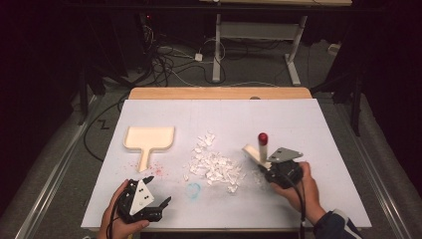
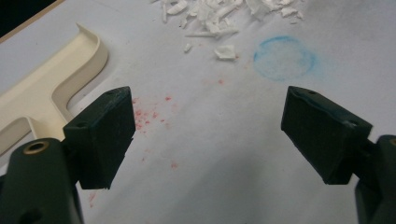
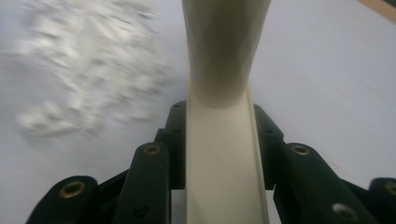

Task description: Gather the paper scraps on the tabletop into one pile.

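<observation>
On the table: one dustpan [image 1: 149, 138], left tongs [image 1: 158, 193] agape, right tongs [image 1: 264, 167] gripping one brush [image 1: 257, 152].

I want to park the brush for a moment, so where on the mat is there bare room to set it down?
The far strip of the white mat, behind the dustpan and scrap pile, is bare, as is the right side beyond the right gripper holding the brush. The middle is crowded with scraps. The near edge by the left gripper is tighter.
</observation>
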Available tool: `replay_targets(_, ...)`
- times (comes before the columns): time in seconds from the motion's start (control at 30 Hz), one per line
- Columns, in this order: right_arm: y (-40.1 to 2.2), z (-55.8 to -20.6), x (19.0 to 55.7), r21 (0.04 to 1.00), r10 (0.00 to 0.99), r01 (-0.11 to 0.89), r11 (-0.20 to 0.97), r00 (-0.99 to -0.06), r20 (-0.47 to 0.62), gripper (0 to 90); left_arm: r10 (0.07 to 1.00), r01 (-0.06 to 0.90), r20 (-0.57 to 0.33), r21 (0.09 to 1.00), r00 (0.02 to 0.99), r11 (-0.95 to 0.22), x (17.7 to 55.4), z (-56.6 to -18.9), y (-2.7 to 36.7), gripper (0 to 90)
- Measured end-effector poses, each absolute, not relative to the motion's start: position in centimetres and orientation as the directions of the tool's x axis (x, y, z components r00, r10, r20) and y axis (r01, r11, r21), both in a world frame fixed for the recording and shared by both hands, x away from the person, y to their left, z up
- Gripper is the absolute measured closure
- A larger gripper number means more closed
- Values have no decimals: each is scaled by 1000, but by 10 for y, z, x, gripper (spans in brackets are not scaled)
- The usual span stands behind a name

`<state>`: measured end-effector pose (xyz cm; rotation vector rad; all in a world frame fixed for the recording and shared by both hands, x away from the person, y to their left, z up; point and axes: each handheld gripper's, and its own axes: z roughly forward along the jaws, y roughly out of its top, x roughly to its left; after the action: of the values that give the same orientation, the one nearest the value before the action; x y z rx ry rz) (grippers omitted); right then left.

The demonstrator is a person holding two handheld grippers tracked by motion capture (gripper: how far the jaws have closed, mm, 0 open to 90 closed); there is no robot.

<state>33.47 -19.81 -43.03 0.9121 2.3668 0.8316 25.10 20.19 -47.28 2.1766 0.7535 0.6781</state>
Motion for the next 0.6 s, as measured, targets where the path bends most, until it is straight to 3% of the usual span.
replay_targets(0.13,-160,-427,338,715,687,411,566,-715,-132,679,689,307,208,781,694,-545,255,-473,204,169)
replay_targets(0.27,-154,-422,341,742,692,398,540,-712,-121,680,682,307,209,775,701,-553,255,-473,202,169)
replay_targets(0.53,-181,-405,343,781,711,352,516,-684,-161,680,678,311,242,748,694,-586,255,-475,198,169)
replay_targets(0.6,-190,-402,348,796,703,359,488,-701,-115,680,684,310,288,729,670,-610,256,-475,198,168)
